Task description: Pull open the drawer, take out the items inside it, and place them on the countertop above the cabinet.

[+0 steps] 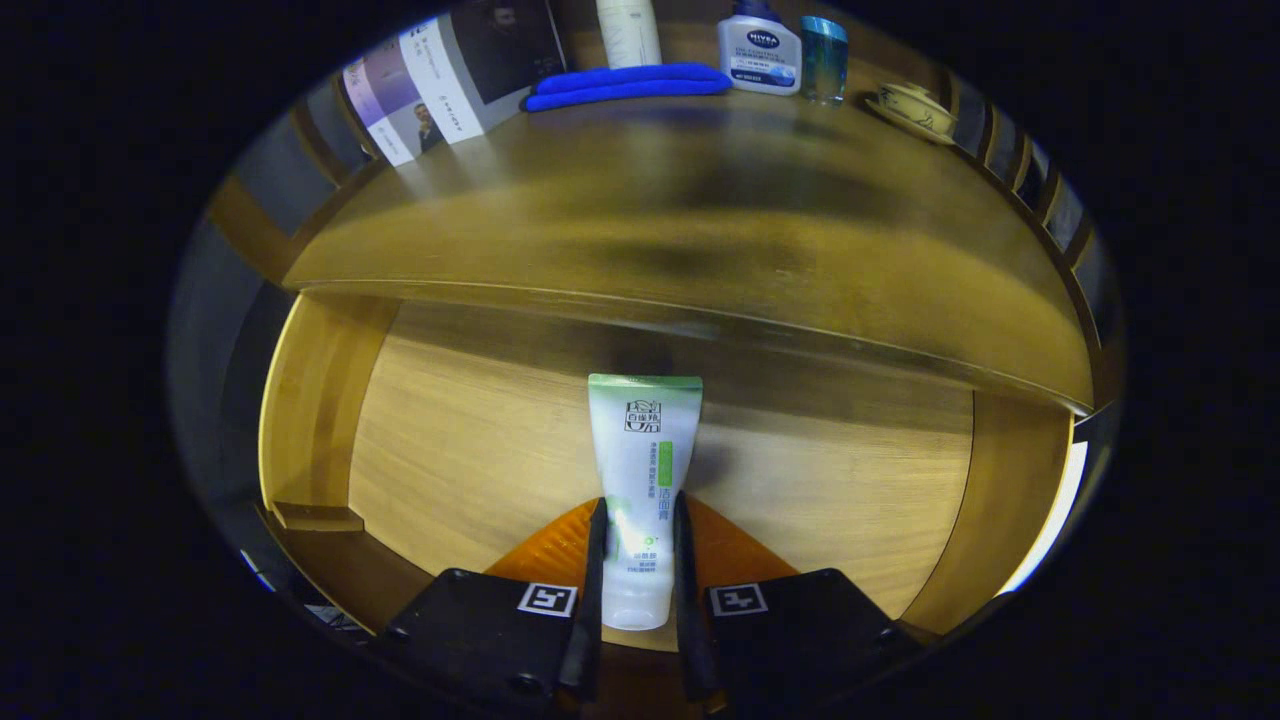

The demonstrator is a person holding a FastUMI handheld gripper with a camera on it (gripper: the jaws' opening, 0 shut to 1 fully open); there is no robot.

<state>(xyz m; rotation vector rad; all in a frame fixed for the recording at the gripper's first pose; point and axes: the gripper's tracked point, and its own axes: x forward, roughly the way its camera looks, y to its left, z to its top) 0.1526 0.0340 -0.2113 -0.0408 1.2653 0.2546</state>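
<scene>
The gripper (638, 560) clamps both fingers on a smooth white plastic tube (643, 470), its long axis running straight ahead, flat green-edged crimp pointing toward the table (650, 230), above the open wooden drawer (470, 440).

1. A white and green plastic squeeze tube (642, 470), smooth and slightly glossy, is clamped between the fingers of the gripper (640, 570).
2. The open light wooden drawer (470, 440) shows a matt, fine-grained floor.
3. The darker brown wooden tabletop (680, 220) carries a soft sheen.
4. On it lie a folded blue cloth (628, 85), a white plastic bottle (760, 55) and a glazed ceramic cup (915, 105).
</scene>
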